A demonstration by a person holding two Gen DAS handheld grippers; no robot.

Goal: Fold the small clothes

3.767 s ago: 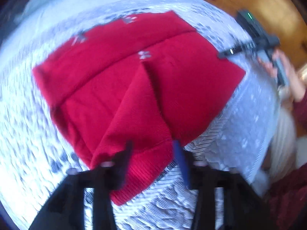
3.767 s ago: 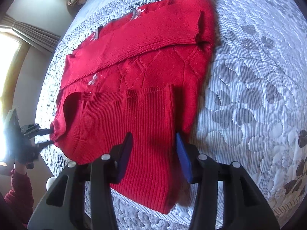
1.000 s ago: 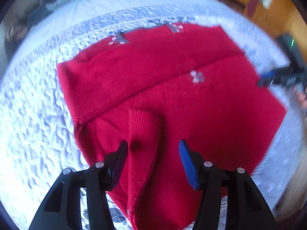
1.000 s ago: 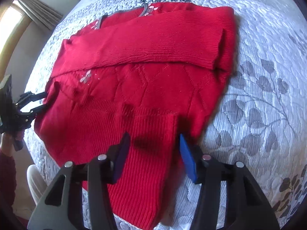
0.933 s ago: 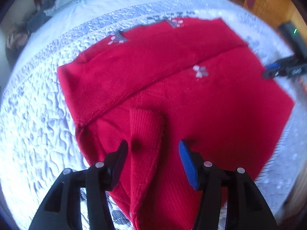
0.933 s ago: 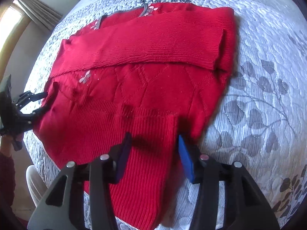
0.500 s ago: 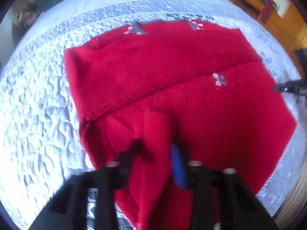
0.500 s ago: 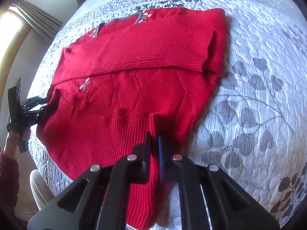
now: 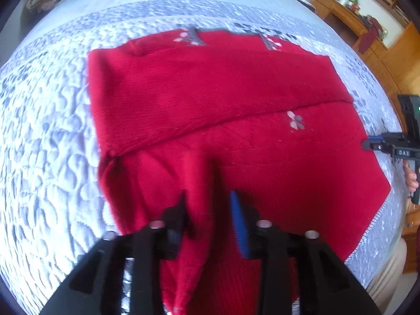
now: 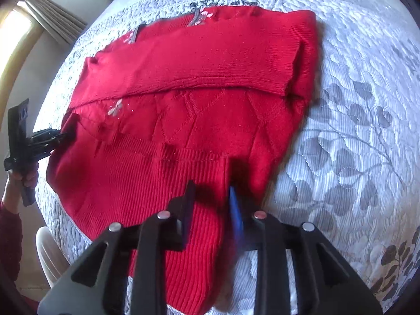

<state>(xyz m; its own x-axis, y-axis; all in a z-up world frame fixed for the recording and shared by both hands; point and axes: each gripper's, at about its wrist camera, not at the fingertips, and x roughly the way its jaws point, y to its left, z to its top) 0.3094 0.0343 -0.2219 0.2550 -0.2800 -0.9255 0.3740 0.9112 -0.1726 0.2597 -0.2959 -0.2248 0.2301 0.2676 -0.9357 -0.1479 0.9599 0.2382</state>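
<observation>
- Left wrist view: the red knit sweater [image 9: 236, 99] lies flat on the quilted bedspread [image 9: 47, 157], its upper part already laid over as a band running left to right, with the ribbed hem nearest both grippers.
- The long axis of that hem runs across from one gripper to the other, so each hand is nearest its own corner, and the lift away from the camera looks like the next move.
- Left gripper [image 9: 208, 216] points steeply down at its corner; its jaws have just been opening, and a raised ridge of fabric stands between them. The black finger touches it, but the blue pad [image 9: 239, 225] appears apart.
- Right wrist view: the right gripper [image 10: 211, 207] has also just been opening. Ribbed hem [image 10: 147, 191] sits between the narrow gap, but whether the pads press it I cannot tell.
</observation>
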